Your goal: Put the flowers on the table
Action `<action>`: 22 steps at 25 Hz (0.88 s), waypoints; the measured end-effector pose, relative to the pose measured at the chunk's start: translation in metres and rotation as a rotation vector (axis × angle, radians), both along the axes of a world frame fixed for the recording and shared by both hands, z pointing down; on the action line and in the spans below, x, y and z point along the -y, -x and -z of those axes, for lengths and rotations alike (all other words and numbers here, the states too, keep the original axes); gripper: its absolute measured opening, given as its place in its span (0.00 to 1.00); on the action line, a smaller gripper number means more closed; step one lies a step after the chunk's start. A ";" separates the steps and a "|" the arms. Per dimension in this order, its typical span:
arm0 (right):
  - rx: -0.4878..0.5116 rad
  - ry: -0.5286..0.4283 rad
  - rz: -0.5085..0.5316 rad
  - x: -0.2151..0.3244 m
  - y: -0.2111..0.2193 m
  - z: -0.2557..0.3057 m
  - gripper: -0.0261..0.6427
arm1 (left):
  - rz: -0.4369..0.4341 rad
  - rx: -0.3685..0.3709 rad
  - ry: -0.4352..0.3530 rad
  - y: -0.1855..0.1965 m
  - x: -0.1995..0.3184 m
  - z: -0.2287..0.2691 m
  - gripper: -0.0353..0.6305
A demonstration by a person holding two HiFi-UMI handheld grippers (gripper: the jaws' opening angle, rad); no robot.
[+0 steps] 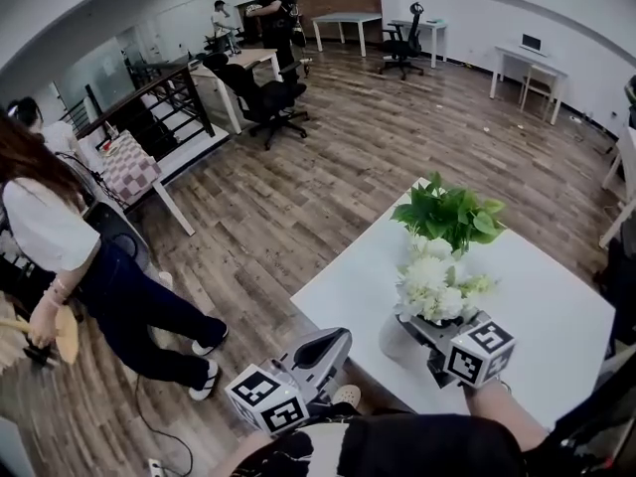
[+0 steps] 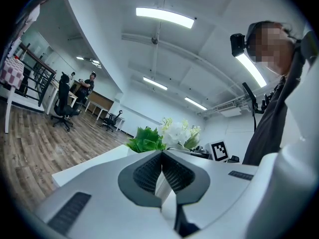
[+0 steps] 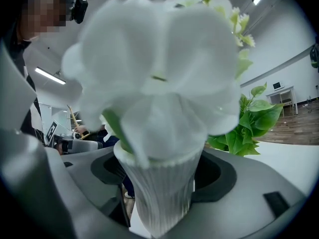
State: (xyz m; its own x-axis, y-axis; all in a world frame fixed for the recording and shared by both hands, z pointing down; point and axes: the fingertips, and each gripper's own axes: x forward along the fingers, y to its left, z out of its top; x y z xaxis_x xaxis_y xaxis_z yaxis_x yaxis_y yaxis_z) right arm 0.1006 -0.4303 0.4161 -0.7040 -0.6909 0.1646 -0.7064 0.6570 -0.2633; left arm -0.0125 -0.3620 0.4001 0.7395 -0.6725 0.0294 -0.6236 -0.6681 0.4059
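- A leafy green plant (image 1: 452, 212) stands on the white table (image 1: 556, 306), just at twelve o'clock of the white flowers (image 1: 429, 281); its leaves touch the blooms.
- We see nothing else on the table near the ribbed white vase (image 1: 396, 341), which sits over the table's near edge. We cannot tell whether its base touches the top.
- Our right gripper (image 1: 409, 331) pinches the vase between both jaws, flowers upright above them.
- Our left gripper (image 1: 333, 338) hangs at eight o'clock of the vase, off the table's corner, jaws pressed together on nothing.
- A person (image 1: 60, 237) in a white top bends at nine o'clock, well apart from the table.
- The wooden floor (image 1: 298, 167) runs to black office chairs (image 1: 268, 97) and white desks (image 1: 348, 18) near twelve o'clock.
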 end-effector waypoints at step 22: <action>-0.074 -0.049 0.046 -0.014 0.015 -0.001 0.59 | 0.011 -0.002 0.002 0.007 -0.013 0.000 0.07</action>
State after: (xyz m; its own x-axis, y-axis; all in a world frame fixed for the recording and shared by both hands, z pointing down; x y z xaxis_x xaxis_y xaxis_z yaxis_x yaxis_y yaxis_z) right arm 0.0858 -0.4158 0.4173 -0.7227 -0.6664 0.1836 -0.6911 0.7004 -0.1784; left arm -0.0197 -0.3493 0.4000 0.7319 -0.6808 0.0293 -0.6303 -0.6599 0.4089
